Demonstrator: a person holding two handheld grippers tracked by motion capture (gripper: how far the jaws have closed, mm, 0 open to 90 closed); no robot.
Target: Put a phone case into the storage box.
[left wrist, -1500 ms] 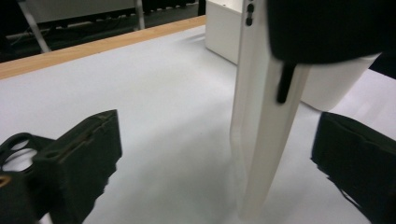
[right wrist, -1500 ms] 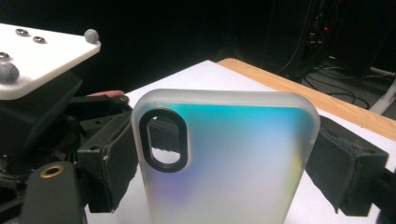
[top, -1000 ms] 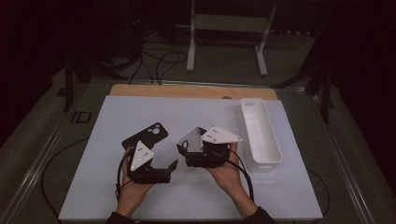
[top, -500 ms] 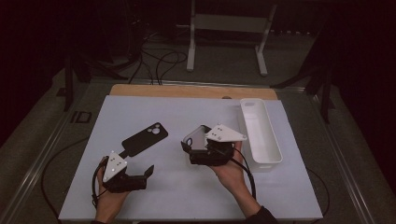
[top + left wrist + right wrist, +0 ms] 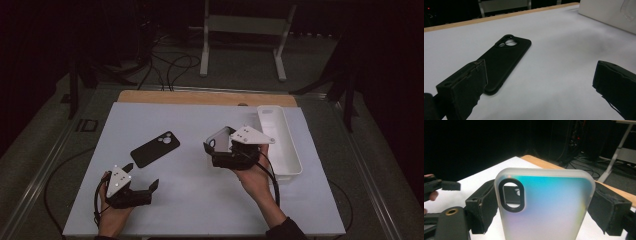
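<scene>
Black and flat, one phone case (image 5: 154,149) is seen on the counter (image 5: 190,200) before the left gripper (image 5: 141,187), jaws apart, while a second, frosted case (image 5: 544,205) is clamped by the right gripper (image 5: 212,147) beside one white tray (image 5: 285,145).

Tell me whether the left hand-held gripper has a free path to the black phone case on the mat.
Probably yes. The left hand-held gripper is open and aimed toward the black phone case, which lies flat on the white mat just ahead, with nothing between them. The right hand-held gripper is off to the side.

high overview, two close jaw-level views, shared black case (image 5: 155,149)
</scene>
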